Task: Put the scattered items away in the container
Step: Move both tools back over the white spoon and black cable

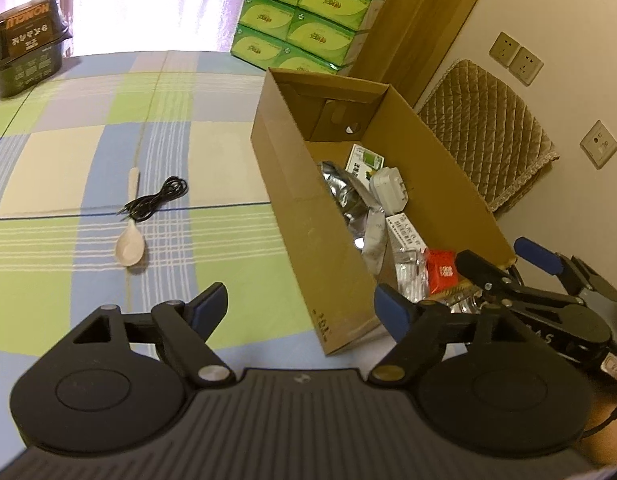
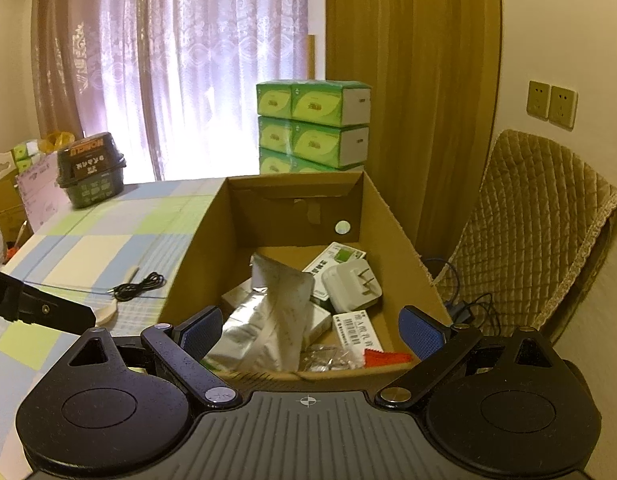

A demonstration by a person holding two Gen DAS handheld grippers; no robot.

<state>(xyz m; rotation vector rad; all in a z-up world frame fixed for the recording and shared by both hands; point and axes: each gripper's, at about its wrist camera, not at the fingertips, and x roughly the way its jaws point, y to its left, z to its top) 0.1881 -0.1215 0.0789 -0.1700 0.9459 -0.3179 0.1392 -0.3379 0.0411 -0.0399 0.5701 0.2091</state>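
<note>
An open cardboard box (image 2: 196, 256) sits on a table covered in a checked cloth (image 1: 88, 152) of blue, green and cream squares. The box has tall plain brown walls, and its far end has a cut-out flap with a small round hole.

Inside the box lies a loose pile. A crumpled silver foil bag (image 2: 268, 312) fills the middle. Toward the far right corner is a white and green carton (image 2: 340, 258), and just in front of it, touching, a white plug adapter (image 2: 350, 286) with its metal prongs pointing up and right. Nearer is a white carton with printed text and a barcode (image 2: 356, 330). At the near end is a small red packet (image 1: 440, 270) beside a crinkled clear wrapper (image 2: 328, 358).

Two items lie outside on the cloth, to the box's left. A pale spoon (image 1: 129, 236) lies with its bowl nearest the camera and its handle pointing away. A thin black cable (image 1: 156, 198), loosely coiled, lies across the spoon's handle.

The left gripper (image 1: 300, 308) hovers above the cloth by the box's near left corner, fingers spread wide, holding nothing. The right gripper (image 2: 310, 330) is at the box's near end, its blue-padded fingers wide apart and empty.

Farther back are stacked green tissue boxes (image 2: 312, 128), a dark lidded tub (image 2: 90, 170) and a quilted chair (image 2: 536, 224).
</note>
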